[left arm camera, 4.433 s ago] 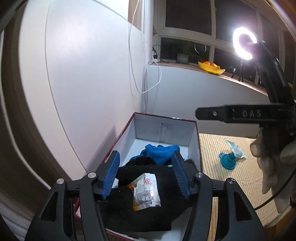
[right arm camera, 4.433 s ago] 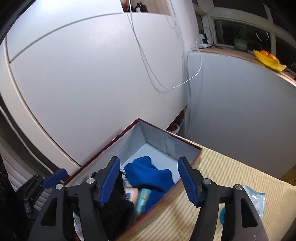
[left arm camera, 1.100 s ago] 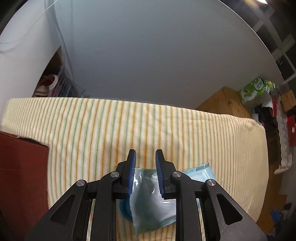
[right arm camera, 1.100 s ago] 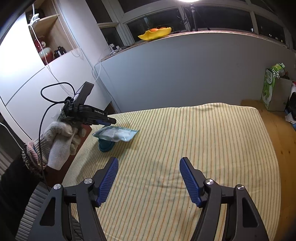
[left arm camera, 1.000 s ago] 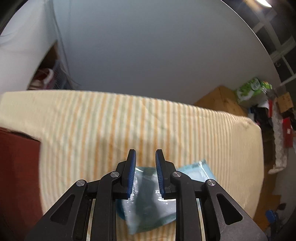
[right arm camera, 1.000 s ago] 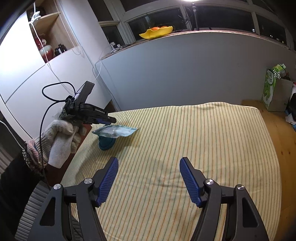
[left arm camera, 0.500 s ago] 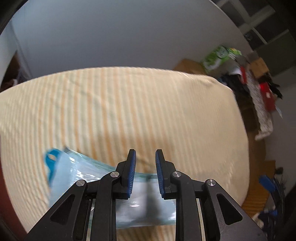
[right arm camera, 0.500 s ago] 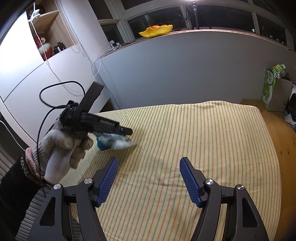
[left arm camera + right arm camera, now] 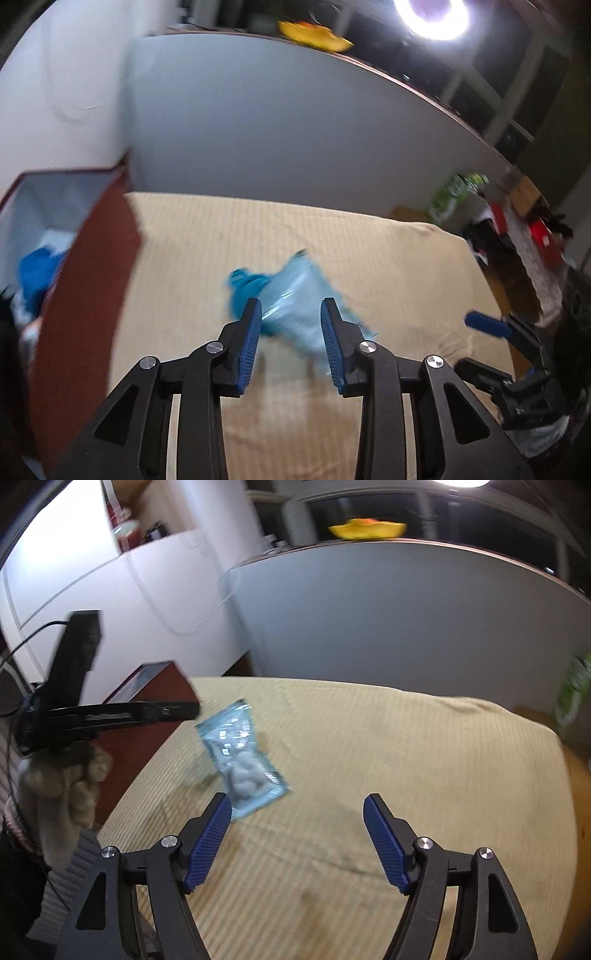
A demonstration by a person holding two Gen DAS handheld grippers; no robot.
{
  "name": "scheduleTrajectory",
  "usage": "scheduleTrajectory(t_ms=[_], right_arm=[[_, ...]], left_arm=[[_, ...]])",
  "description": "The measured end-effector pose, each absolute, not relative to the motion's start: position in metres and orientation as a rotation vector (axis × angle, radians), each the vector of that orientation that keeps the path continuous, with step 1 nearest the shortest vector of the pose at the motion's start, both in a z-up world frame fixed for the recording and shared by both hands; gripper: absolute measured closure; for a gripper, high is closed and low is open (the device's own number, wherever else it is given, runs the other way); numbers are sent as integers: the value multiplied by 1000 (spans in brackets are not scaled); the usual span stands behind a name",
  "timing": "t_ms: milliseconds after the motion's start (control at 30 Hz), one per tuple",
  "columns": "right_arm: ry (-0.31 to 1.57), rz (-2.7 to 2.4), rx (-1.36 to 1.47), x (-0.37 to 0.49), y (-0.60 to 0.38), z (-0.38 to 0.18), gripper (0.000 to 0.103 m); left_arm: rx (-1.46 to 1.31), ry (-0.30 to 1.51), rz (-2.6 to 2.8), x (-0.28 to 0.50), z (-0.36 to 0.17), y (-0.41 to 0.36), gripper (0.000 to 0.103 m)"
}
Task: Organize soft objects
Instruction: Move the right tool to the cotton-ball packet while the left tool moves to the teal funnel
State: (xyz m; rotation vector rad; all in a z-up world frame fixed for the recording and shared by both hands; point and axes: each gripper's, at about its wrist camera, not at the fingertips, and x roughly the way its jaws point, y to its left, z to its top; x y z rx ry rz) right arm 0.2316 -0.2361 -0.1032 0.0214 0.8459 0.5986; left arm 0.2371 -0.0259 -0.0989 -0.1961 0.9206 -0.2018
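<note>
Blue-padded left gripper [image 9: 291, 314] is opening its jaws, clear of the pale blue packet [image 9: 242, 760] lying beside the red box [image 9: 85, 295] on the striped tabletop [image 9: 406, 760]. Right gripper [image 9: 297, 812] gapes wider, opening, empty.

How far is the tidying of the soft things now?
Done: blue cloth lies inside the red box. In hand: left gripper is opening around the clear pouch, which looks loose above the bed. Remaining: pouch and teal funnel are outside the box; right gripper is open, empty.

blurred: clear packet [image 9: 299, 295] | hidden: teal item [image 9: 242, 291] partly behind packet | cut off: box [image 9: 74, 258]
</note>
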Motion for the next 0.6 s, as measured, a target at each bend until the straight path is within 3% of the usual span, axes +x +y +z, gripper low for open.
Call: scheduleTrajectory(t_ms=[67, 233, 600], right_arm=[[845, 649, -49, 238, -213, -107, 23], [853, 722, -248, 251, -155, -125, 21], [927, 677, -367, 281, -112, -163, 20]], left_arm=[[-171, 913, -173, 225, -104, -22, 71], [-136, 921, -166, 209, -112, -19, 71], [-130, 951, -163, 211, -128, -8, 71]])
